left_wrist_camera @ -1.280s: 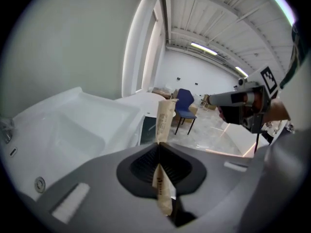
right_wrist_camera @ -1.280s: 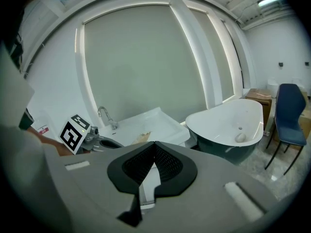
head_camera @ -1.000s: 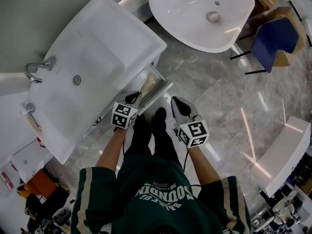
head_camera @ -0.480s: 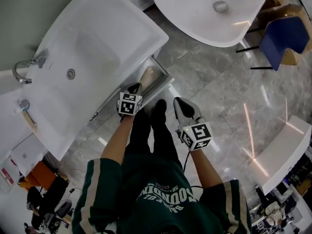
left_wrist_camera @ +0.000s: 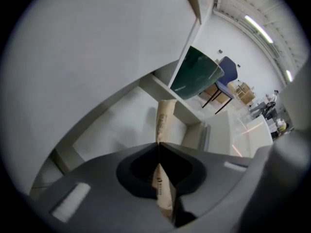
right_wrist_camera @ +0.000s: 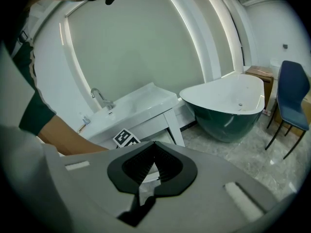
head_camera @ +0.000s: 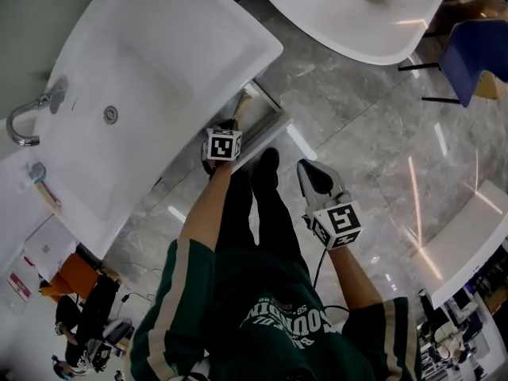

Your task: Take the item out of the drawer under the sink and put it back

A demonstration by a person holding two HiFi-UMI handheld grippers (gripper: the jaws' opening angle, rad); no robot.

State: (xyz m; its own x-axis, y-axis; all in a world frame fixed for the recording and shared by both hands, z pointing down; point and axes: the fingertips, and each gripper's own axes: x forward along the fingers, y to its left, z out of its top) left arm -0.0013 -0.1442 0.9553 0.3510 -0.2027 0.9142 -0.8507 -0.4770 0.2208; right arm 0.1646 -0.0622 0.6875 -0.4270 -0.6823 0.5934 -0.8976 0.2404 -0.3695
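Observation:
The drawer (head_camera: pixel 270 120) under the white sink (head_camera: pixel 167 62) stands pulled out. My left gripper (head_camera: pixel 228 128) reaches over it, shut on a thin tan paper packet (head_camera: pixel 240 106). In the left gripper view the packet (left_wrist_camera: pixel 164 123) runs from between the closed jaws out over the white drawer floor (left_wrist_camera: pixel 121 127), with its far end close to the drawer's front wall. My right gripper (head_camera: pixel 311 178) hangs beside the person's legs, off to the right of the drawer, shut with nothing in it. In its own view the right gripper (right_wrist_camera: pixel 154 144) shows its jaws meeting.
A faucet (head_camera: pixel 22 121) stands at the sink's left end. A white freestanding bathtub (head_camera: pixel 373 10) lies at the upper right, with a blue chair (head_camera: pixel 479 54) past it. The person's black-trousered legs (head_camera: pixel 254 213) stand just in front of the drawer on a grey marble floor.
My left gripper has moved forward with the packet, from the drawer's front edge to over its inside. The right gripper has barely shifted.

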